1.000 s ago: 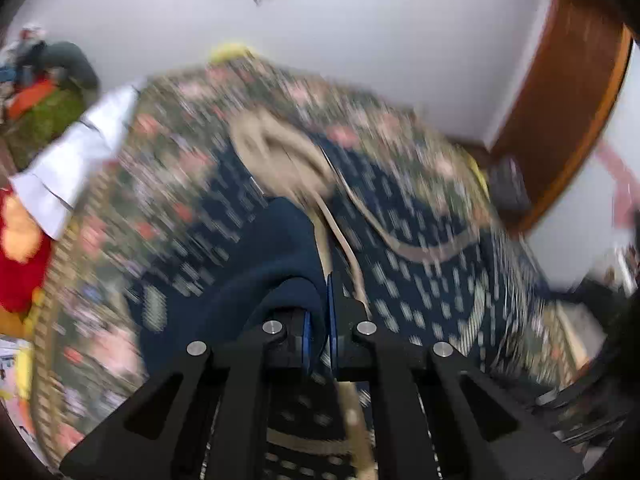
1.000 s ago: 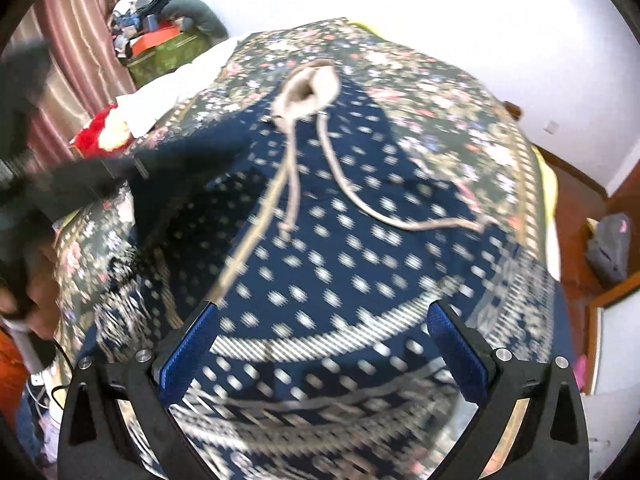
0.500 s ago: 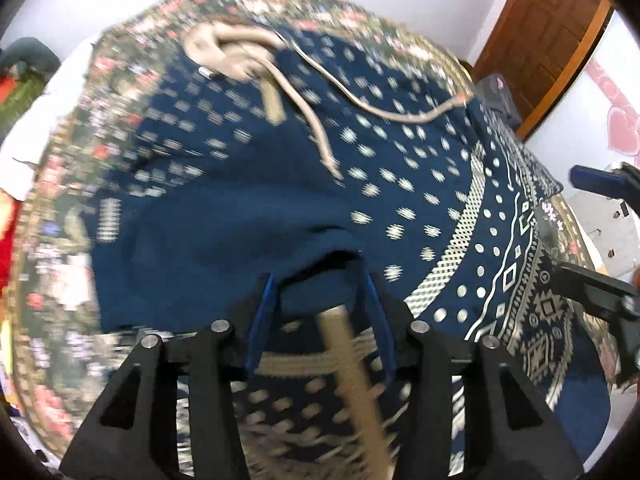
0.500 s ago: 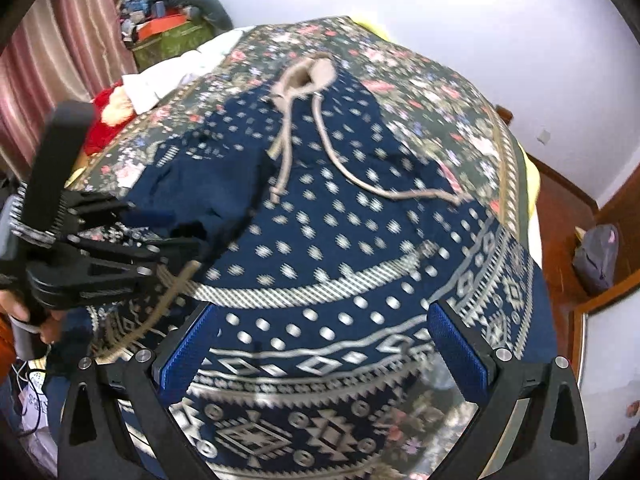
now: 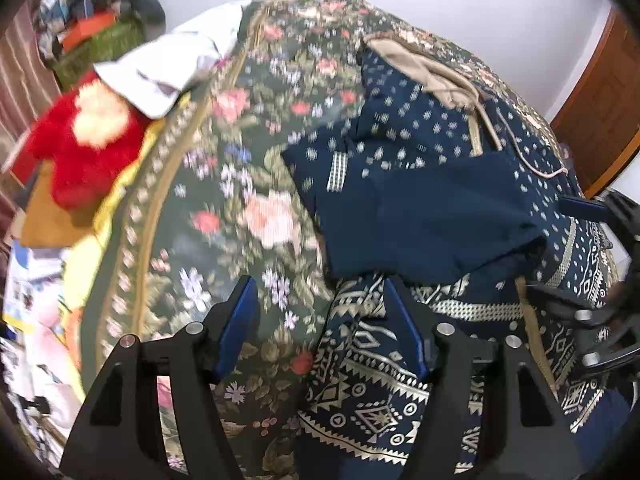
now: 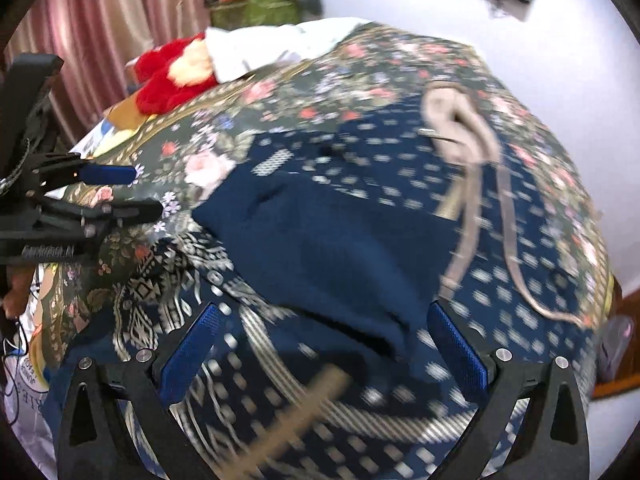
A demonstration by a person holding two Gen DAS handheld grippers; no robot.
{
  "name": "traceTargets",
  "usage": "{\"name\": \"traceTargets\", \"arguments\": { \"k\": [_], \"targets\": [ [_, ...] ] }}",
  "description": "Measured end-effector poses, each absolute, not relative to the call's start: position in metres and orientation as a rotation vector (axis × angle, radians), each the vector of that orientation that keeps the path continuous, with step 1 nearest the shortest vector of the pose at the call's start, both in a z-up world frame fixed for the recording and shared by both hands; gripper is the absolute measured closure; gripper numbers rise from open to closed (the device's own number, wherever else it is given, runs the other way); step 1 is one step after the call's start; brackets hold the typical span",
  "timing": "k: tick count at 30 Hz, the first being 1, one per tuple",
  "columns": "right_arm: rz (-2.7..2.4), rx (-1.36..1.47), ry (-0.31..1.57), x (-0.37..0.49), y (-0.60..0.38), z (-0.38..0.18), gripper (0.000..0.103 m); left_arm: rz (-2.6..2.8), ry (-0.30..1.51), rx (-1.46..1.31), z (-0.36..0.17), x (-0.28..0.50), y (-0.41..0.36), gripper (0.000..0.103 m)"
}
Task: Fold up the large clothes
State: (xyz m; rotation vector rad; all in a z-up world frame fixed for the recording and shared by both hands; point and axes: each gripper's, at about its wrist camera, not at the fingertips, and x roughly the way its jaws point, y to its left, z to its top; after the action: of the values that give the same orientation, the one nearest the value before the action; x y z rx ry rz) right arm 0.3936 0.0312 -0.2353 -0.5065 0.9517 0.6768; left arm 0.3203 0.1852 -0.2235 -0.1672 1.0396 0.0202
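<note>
One garment (image 5: 432, 208) lies on the bed (image 5: 240, 184): a navy piece with pale dots and a geometric border, spread over the floral bedspread. One plain navy flap (image 6: 320, 248) is folded across its middle, its free edge falling toward the patterned hem. One beige collar (image 5: 420, 64) sits at the far end, and two beige cords (image 6: 488, 232) run down from it, as far as the blur lets them be counted.

Two grippers are in view. The left gripper (image 5: 320, 328) hangs over the near left edge of the garment, jaws spread wide and holding nothing; one blue pad is above bare bedspread, the other above the patterned hem. The right gripper (image 6: 320, 360) hovers above the hem just below the flap, jaws also wide apart and empty. Each gripper shows in the other's camera, at the garment's opposite sides.

Beyond the bed's far left edge are one red plush toy (image 5: 88, 148), one white cloth (image 5: 172, 64) and one green box (image 6: 256, 10) under a heap of things. A striped curtain (image 6: 100, 40) hangs on that side, and one wooden door (image 5: 600, 120) stands on the other. Between the garment's left edge and the bed's left border, a broad band of floral bedspread lies uncovered.
</note>
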Motion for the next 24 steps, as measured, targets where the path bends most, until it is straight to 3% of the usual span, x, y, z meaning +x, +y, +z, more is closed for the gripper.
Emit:
{"name": "traceTargets", "arguments": {
  "k": [1,5,10,13,15,17,24],
  "targets": [
    [0.695,-0.521,0.956,0.395,0.044,-0.243,0.003,0.009,1.048,-0.178,-0.229,0.321,0.186,0.044],
    [0.731,-0.585,0.997,0.405,0.082,-0.275,0.026,-0.024,1.065,-0.21,-0.244,0.326,0.194,0.05],
    [0.764,-0.569,1.068,0.421,0.107,-0.307,0.042,-0.026,1.063,-0.219,-0.256,0.333,0.199,0.051],
    [0.779,-0.552,1.075,0.427,0.113,-0.318,0.058,-0.032,1.058,-0.227,-0.262,0.334,0.204,0.054],
    [0.795,-0.513,1.074,0.43,0.111,-0.316,0.078,-0.035,1.05,-0.227,-0.263,0.333,0.204,0.054],
    [0.779,-0.466,1.061,0.435,0.106,-0.311,0.089,-0.033,1.051,-0.226,-0.263,0.334,0.203,0.054],
    [0.701,-0.361,0.947,0.434,0.071,-0.267,0.092,-0.069,1.072,-0.234,-0.265,0.346,0.184,0.054]
  ]
}}
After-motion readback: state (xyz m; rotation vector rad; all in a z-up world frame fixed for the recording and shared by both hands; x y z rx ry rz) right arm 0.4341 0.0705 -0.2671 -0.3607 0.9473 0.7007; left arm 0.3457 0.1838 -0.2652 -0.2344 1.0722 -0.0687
